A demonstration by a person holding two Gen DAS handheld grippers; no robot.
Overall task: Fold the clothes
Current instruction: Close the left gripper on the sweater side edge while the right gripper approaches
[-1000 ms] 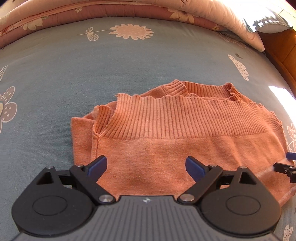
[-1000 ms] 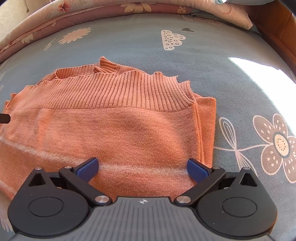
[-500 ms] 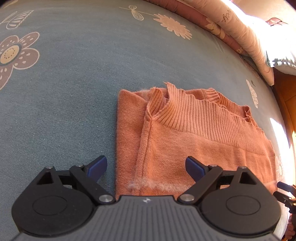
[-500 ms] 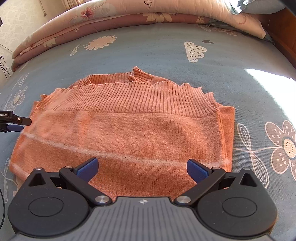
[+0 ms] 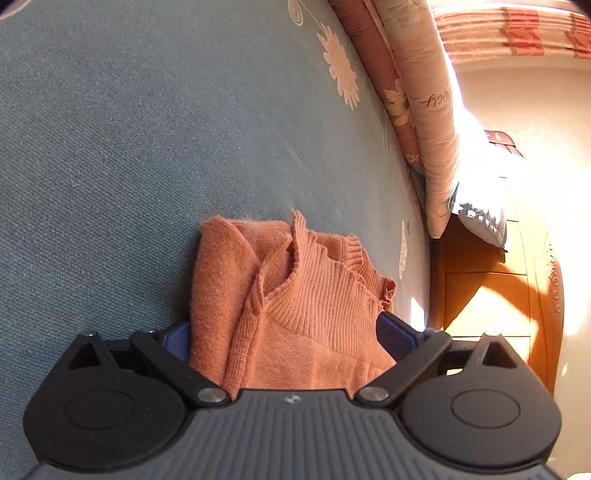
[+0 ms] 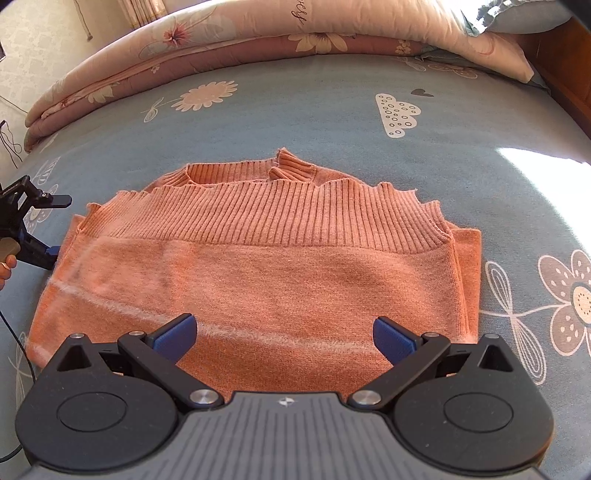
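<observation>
Fingers [image 5: 397, 334] of my left gripper [image 5: 286, 334] are spread wide, and the folded left edge of the orange sweater [image 5: 295, 317] sits between them, one blue pad against each side of the bunched knit; they have not pinched it. On my right gripper [image 6: 284, 334] the fingers [image 6: 175, 332] are spread wide as well, hovering over the near part of the sweater [image 6: 266, 280] with nothing gripped. Folded in layers, the sweater lies on the blue flowered bedsheet [image 6: 295, 110], ribbed hem on top and a ribbed cuff poking out behind it. A rolled pink quilt [image 6: 258, 26] runs along the far edge of the bed. From my right camera, the left gripper [image 6: 44, 229] shows at the sweater's left edge.
</observation>
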